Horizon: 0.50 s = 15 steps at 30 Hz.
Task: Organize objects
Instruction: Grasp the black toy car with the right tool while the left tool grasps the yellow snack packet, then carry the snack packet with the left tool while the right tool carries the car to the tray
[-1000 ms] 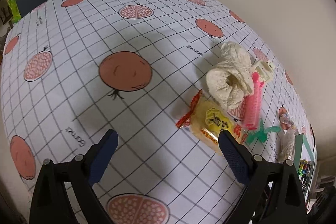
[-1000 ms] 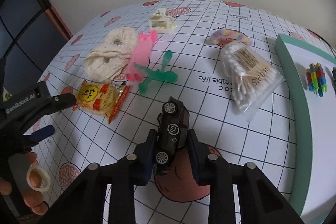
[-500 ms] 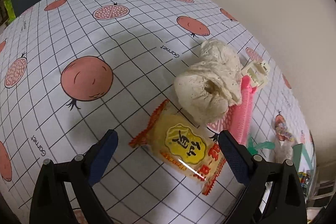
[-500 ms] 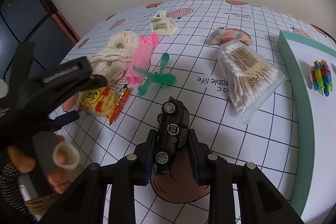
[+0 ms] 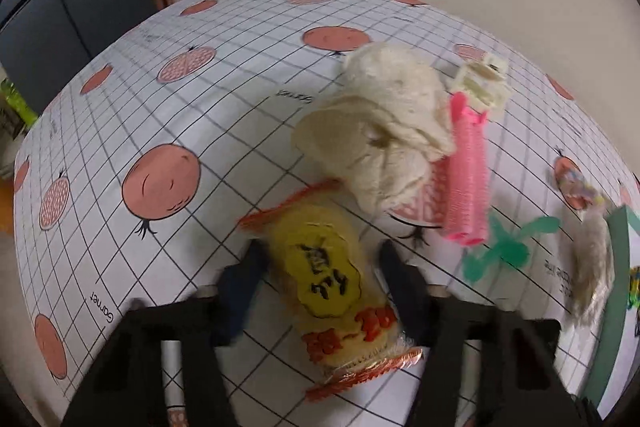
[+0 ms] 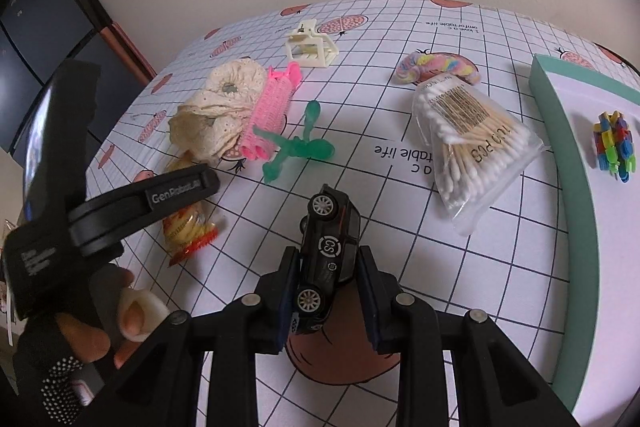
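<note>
**Tongs on snack packet and toy car**

Left tongs spread wide, straddling yellow snack packet flat on table; fingers beside it, contact not clear through blur. Packet's long axis along the fingers, crimped ends near and far. Right tongs clenched on black toy car, held on its side, long axis pointing forward, wheels leftward.

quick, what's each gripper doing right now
Left gripper: jaws open, straddling the yellow snack packet with red crimped ends; not shut on it.
Right gripper: shut on the small black toy car, held above the table.
</note>
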Tool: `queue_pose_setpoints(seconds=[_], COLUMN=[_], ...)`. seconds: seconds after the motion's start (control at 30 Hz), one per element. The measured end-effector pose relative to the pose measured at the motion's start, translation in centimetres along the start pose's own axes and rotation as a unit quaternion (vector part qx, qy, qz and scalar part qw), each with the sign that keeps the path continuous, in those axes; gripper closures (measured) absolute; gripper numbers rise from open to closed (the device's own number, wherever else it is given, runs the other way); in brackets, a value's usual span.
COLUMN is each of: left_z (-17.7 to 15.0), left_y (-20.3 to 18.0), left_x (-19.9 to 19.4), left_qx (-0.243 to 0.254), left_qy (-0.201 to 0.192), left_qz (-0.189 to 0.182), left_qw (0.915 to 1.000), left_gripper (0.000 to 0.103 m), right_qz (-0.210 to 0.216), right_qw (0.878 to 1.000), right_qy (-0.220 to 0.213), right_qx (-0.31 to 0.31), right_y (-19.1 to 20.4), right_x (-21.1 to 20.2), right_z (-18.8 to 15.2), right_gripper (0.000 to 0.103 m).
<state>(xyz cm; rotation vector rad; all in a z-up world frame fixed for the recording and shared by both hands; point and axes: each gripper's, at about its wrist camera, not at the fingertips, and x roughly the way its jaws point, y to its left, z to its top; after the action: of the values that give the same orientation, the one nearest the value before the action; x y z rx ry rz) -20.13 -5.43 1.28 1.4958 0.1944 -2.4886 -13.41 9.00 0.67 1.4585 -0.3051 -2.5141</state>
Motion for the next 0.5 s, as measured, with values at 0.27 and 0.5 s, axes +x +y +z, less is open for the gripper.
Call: queue_pose_setpoints(seconds=[0.27, 0.5], left_z=[-0.5, -0.8], left_y=[-0.7, 0.6], left_x=[0.0, -0.5], left_qx=[0.020, -0.019], left_qy=[0.003, 0.018], left_qz=[-0.014, -0.056], left_qw=[0.9997, 0.9981], left_gripper=[0.066, 0.066], right_qz=[0.001, -0.003], right_qw=[1.000, 1.000], right_qy=[0.011, 0.009], right_qx=[-0.004, 0.005], right_y=[-0.5, -1.5], right_x=[-0.3, -1.1], right_z=[0.0, 0.0], right_gripper=[0.073, 0.073])
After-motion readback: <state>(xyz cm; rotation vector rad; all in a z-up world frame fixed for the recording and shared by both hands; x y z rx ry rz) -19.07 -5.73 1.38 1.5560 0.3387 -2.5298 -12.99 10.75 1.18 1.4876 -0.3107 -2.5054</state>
